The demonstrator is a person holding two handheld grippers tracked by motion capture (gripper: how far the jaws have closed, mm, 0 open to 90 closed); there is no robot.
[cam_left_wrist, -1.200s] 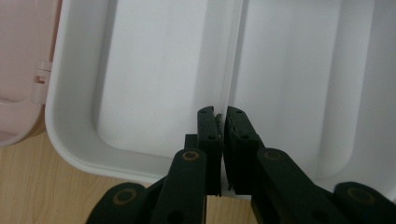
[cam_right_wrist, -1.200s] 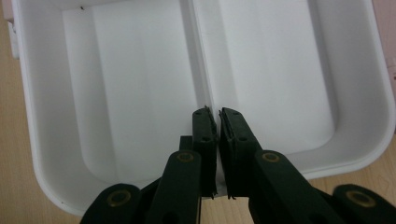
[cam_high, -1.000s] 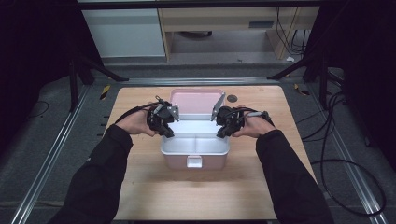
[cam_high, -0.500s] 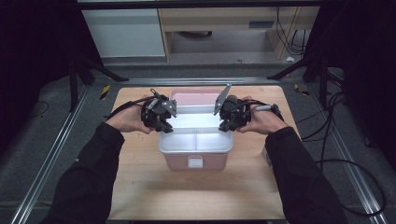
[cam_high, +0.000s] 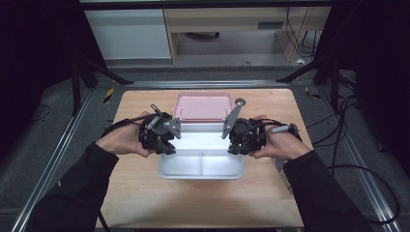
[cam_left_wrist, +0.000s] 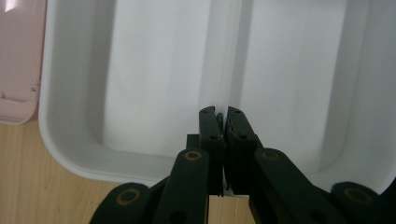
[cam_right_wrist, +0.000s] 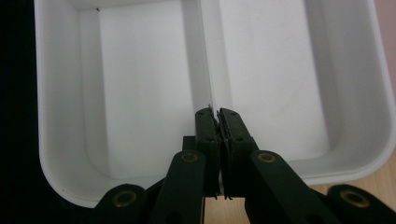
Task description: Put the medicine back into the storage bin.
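Note:
A white container [cam_high: 200,164] with a middle divider hangs tilted above the wooden table [cam_high: 193,208], held between both hands. My left gripper [cam_high: 169,146] is at its left side and my right gripper [cam_high: 235,145] at its right side. In the left gripper view the gripper [cam_left_wrist: 222,114] is shut at the end of the divider [cam_left_wrist: 229,56], over the rim. In the right gripper view the gripper [cam_right_wrist: 215,114] is shut the same way on the divider [cam_right_wrist: 203,51]. Both compartments are bare. A pink lid [cam_high: 203,106] lies flat behind the container.
Bare tabletop lies in front of the container and to both sides. Metal rails [cam_high: 63,145] run along the table's left and right. Cables [cam_high: 348,145] trail on the floor at the right. A low shelf unit [cam_high: 227,29] stands beyond the far edge.
Both hands have risen and spread slightly, with the white container coming up off the table between them. It now looks larger and nearer the camera.

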